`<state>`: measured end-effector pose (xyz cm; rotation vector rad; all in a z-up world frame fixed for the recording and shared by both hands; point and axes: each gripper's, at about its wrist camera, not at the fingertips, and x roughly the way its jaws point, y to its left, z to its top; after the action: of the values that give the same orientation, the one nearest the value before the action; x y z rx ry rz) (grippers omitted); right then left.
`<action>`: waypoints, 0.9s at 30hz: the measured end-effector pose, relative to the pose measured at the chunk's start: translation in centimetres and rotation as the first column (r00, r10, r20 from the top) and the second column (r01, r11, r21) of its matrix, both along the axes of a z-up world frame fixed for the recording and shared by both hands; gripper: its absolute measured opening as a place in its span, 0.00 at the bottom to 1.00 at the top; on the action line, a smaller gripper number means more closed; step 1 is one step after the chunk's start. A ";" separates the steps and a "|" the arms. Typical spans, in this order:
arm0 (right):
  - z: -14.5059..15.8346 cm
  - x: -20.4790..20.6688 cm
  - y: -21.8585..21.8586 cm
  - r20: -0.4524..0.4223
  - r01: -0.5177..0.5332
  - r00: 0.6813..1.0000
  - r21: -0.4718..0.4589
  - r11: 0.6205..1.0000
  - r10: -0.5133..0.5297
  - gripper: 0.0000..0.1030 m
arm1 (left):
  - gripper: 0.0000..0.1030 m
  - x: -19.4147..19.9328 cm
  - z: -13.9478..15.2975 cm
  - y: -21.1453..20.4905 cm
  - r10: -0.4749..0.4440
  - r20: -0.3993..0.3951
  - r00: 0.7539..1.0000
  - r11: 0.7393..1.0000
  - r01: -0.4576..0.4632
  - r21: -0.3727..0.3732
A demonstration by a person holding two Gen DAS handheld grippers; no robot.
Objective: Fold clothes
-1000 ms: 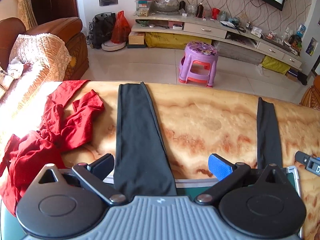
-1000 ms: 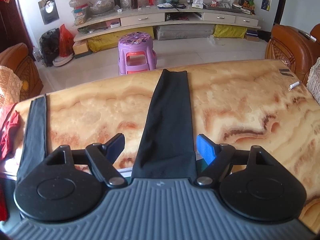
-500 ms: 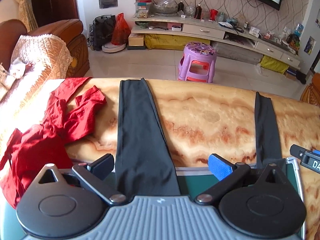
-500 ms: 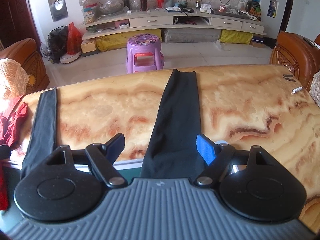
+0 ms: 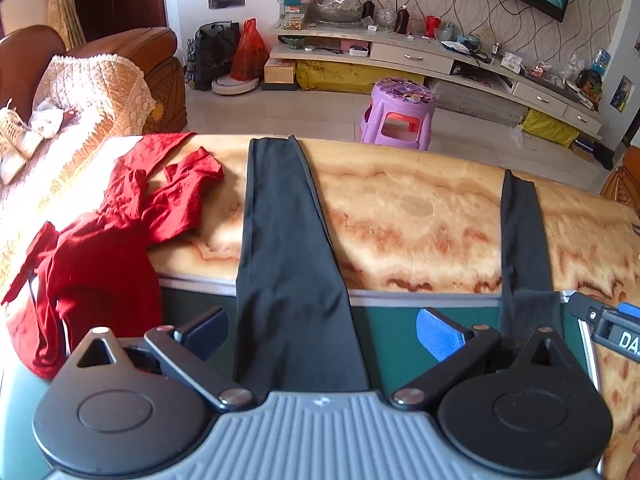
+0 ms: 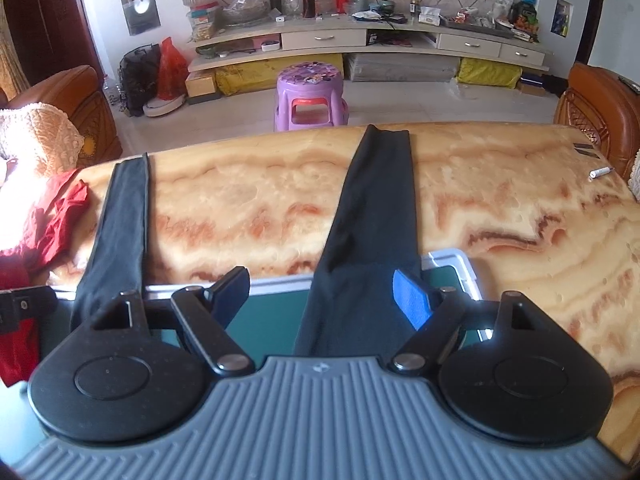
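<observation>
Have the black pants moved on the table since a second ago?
Yes. The black pants have slid toward the camera; more now hangs over the table's near edge.

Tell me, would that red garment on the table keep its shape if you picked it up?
Probably not. The red garment lies crumpled in soft folds, so it likely goes limp when lifted. Part of it droops over the table edge, so a push might slide it off.

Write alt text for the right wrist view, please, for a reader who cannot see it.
Open right gripper straddles a black trouser leg that lies across a marble table and hangs over its near edge. A second leg lies to the left, beside red cloth.
</observation>
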<state>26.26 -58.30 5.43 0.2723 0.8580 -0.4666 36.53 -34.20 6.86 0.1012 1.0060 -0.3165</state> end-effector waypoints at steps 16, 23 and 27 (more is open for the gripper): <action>-0.5 -3.4 2.2 -0.055 -0.010 0.998 0.034 0.999 0.012 0.84 | 1.00 -3.8 -0.6 1.7 -0.003 -0.057 0.998 1.000 0.005 0.030; -0.4 -5.1 3.9 -0.070 -0.032 0.997 0.042 0.999 0.035 0.84 | 1.00 -5.6 -0.8 2.6 -0.001 -0.075 0.997 1.000 0.003 0.025; -0.2 -6.2 4.7 -0.074 -0.037 0.997 0.039 0.999 0.039 0.84 | 1.00 -6.8 -0.5 2.9 -0.006 -0.073 0.997 1.000 0.007 0.024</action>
<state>20.06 -53.61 5.23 0.2740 0.9437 -0.4276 29.73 -31.26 6.36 0.1156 1.0817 -0.3156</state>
